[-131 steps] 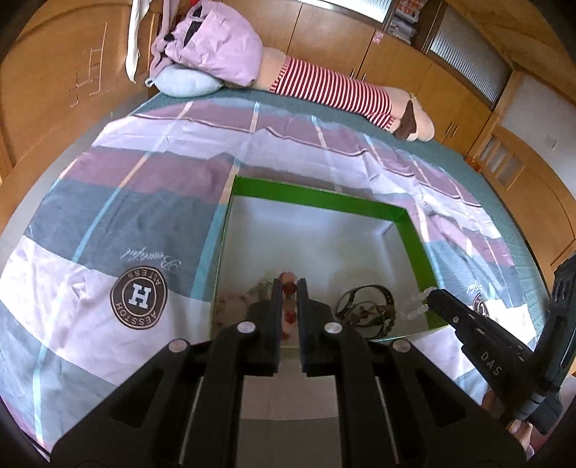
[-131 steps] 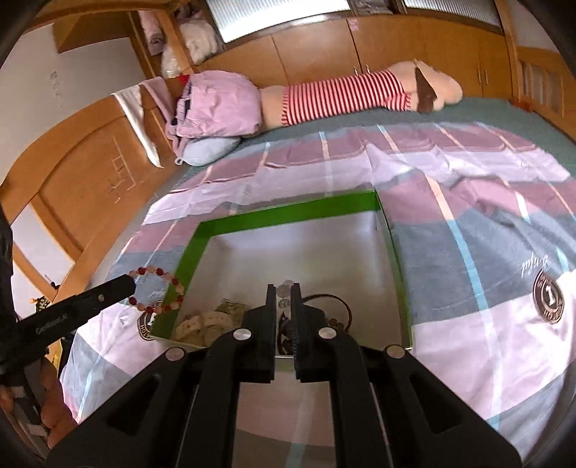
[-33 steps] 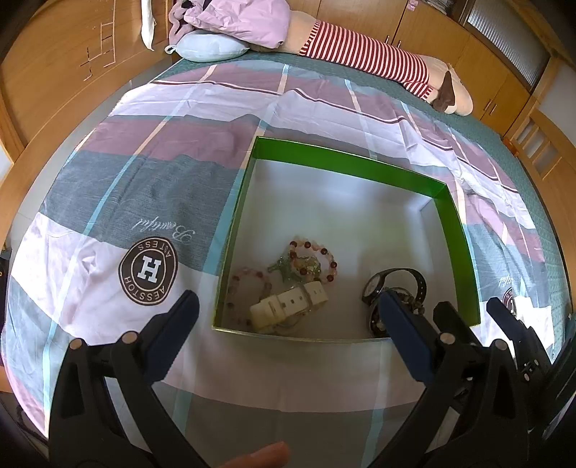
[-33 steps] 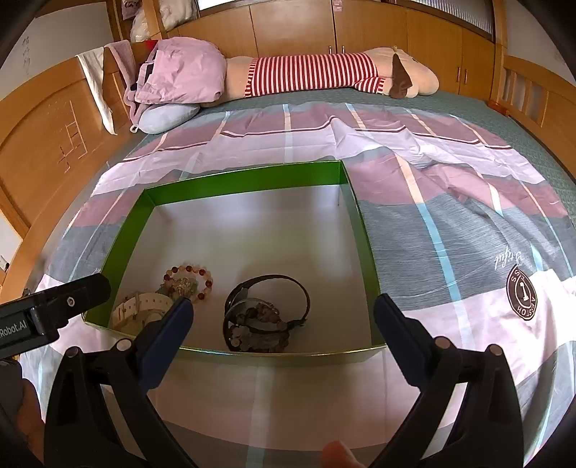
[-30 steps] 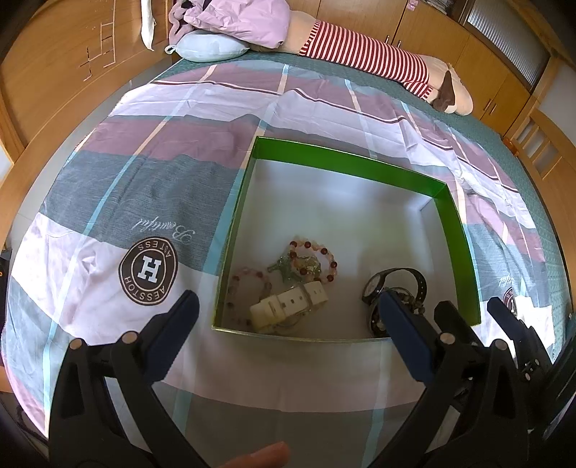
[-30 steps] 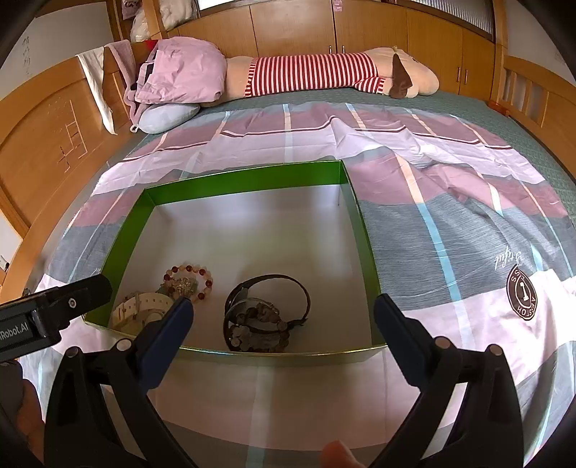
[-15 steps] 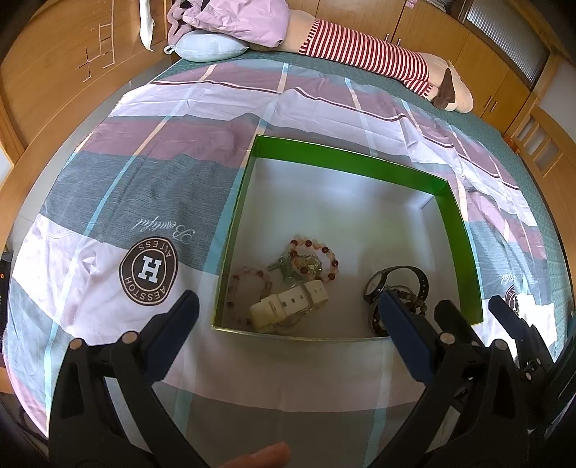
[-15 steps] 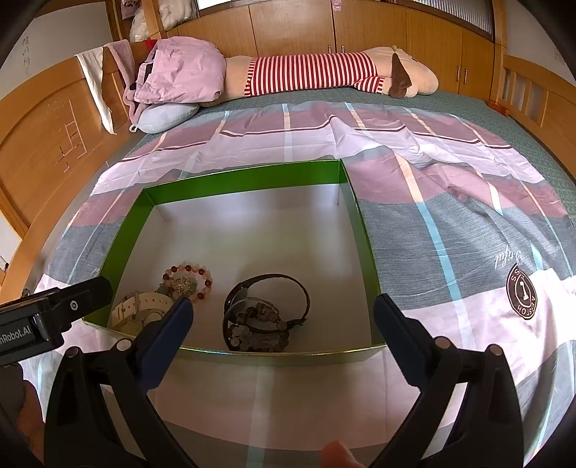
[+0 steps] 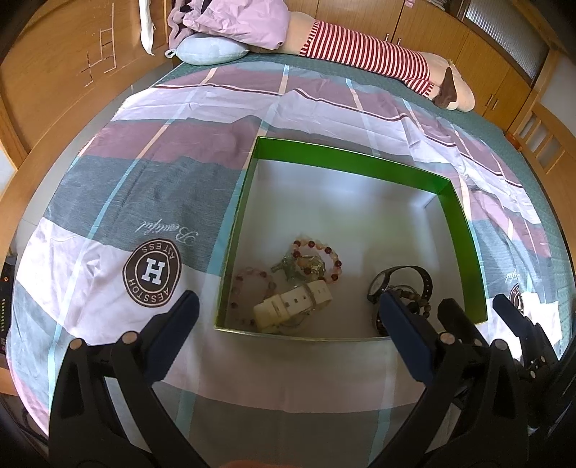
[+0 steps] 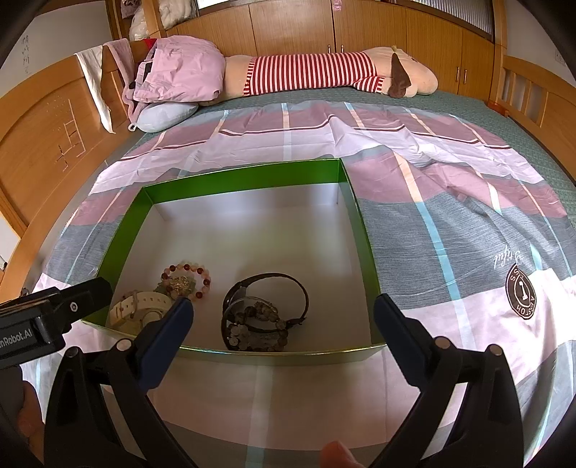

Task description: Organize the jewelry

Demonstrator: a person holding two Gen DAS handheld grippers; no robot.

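While empty, both jaws wide.

I am working in a home bedroom: a bed with a plaid sheet [image 10: 450,223], a long striped plush pillow [image 10: 316,73], a wooden headboard [image 10: 46,144], and what look like wooden wardrobe doors [image 10: 360,28] behind.
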